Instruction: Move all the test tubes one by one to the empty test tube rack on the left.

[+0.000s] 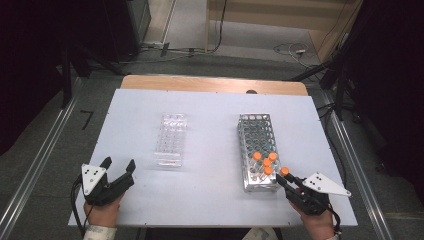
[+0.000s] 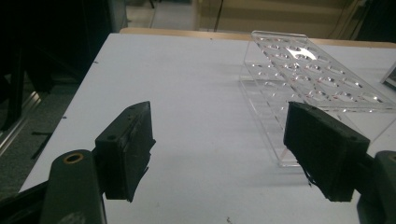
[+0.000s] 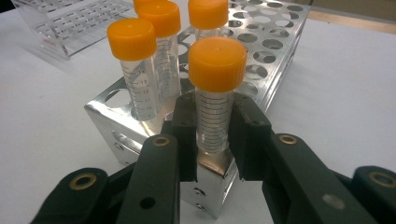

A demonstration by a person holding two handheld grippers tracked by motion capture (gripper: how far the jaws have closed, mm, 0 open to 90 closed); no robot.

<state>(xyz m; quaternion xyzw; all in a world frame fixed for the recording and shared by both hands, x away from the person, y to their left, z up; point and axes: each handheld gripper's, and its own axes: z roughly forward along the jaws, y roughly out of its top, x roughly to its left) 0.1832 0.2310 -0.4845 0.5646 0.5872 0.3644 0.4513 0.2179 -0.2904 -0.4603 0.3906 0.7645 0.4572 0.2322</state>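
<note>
Currently, near to far:
Right tool (image 3: 212,135): clenched on an orange-capped tube (image 3: 215,93); both black pads press the clear graduated barrel below the cap. No earlier motion is reported.
Held tube: upright, at the near corner of the metal rack (image 1: 257,131), its lower end at the rack's top plate; in the high view it stands at the rack's near right corner (image 1: 284,171).
Left tool (image 1: 118,169): released, jaws spread wide, nothing between them; it hovers over bare counter (image 1: 210,105) near the front left edge.
Metal rack: right half of the counter, long side running away from the person; top plate perforated with round holes.
Rack contents: other orange-capped tubes (image 1: 263,161) stand clustered at the near end; the far holes hold nothing.
Clear plastic rack (image 1: 171,138): left of centre, well apart from the metal rack, just beyond the left tool; its wells hold no tubes.
</note>
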